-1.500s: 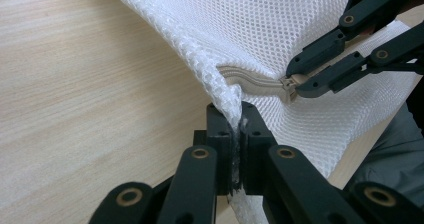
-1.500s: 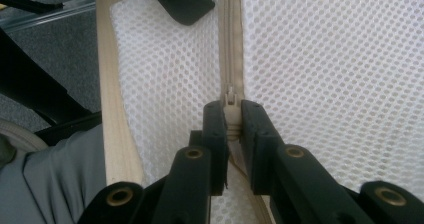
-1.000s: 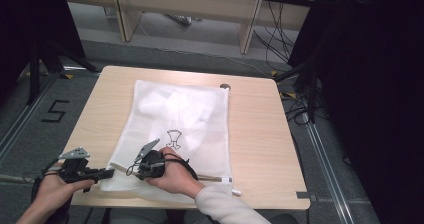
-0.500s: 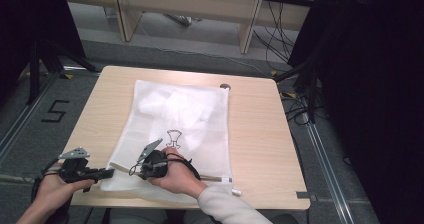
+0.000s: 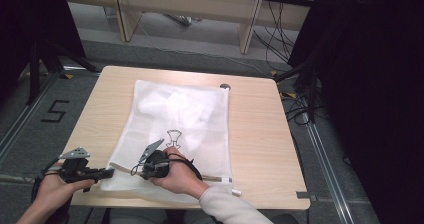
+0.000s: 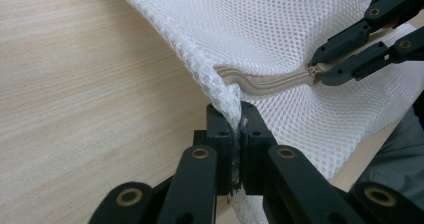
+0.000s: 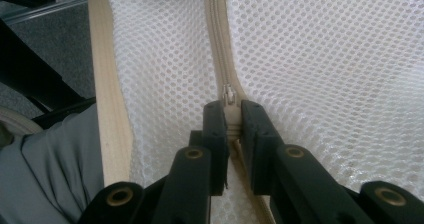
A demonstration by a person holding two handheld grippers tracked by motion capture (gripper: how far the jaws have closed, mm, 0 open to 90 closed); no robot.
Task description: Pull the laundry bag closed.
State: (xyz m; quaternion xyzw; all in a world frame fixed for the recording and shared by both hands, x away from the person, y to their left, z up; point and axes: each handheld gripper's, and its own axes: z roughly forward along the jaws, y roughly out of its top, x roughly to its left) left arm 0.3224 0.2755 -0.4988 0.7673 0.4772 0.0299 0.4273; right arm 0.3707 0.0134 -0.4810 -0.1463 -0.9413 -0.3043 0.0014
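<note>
A: Start at the left. What is the left tool (image 5: 107, 173) doing?

B: It is clamped tight on the corner of the mesh bag (image 5: 177, 129), at the near left end of the worktop (image 5: 260, 134). In the left gripper view the netting (image 6: 280, 29) bunches between the closed jaws, right where the zipper (image 6: 265, 84) ends.

A: And the right tool (image 5: 145, 173)?

B: Just beside it, pinching the zipper pull (image 7: 228, 95); the right gripper view has the pull caught between the shut jaws, with the zipper tape (image 7: 217, 39) running away ahead.

A: So how should the step go?

B: I'd judge the bag is being unzipped or zipped. Keep the left grip as a firm anchor so the tape stays taut, and draw the pull straight along the track, low to the worktop. Pulling at an angle could snag the mesh in the teeth.

A: How does the bag look?

B: White, see-through, flat, with pale cloth folded inside and a small dark printed figure (image 5: 174, 136). It lies along the worktop's middle, its near edge by the person's hands.
</note>
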